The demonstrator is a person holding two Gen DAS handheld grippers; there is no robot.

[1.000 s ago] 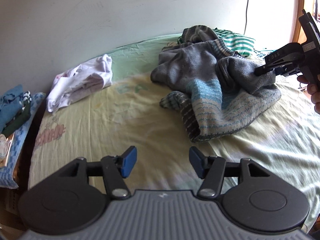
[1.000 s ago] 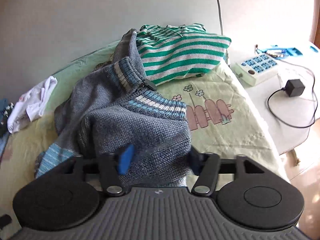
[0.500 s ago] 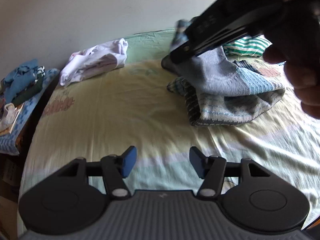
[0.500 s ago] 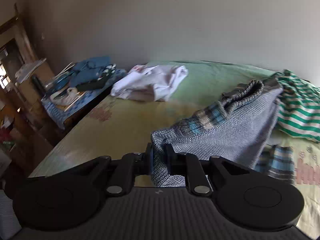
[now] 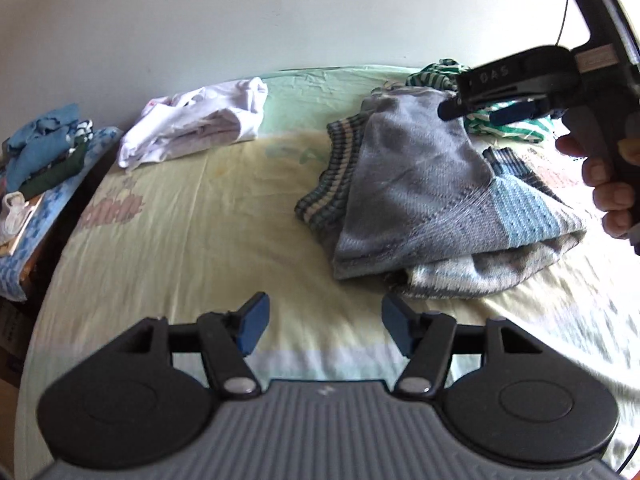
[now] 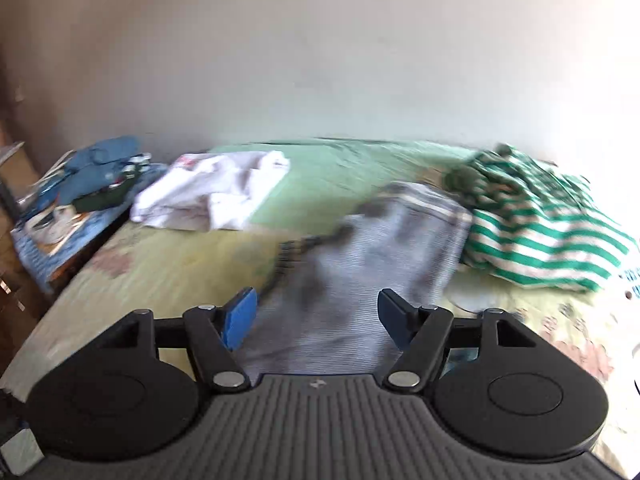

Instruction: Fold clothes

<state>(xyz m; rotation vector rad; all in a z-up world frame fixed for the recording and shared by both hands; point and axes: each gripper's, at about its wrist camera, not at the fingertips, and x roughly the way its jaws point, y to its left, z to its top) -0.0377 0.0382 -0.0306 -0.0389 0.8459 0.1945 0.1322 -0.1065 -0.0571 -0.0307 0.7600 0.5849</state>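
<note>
Right gripper [image 6: 318, 318]: half a second ago your jaws were clamped on a fold of the grey knit sweater [image 5: 420, 184]; now they stand wide apart, nothing between the blue pads.
Grey knit sweater: a second ago it lay spread in a loose heap; you have pulled it over itself, and it now sits doubled, striped hem to the left, light blue band on the right.
Right gripper position: it crossed close in front of your left camera, and now hangs above the sweater's far edge.
</note>
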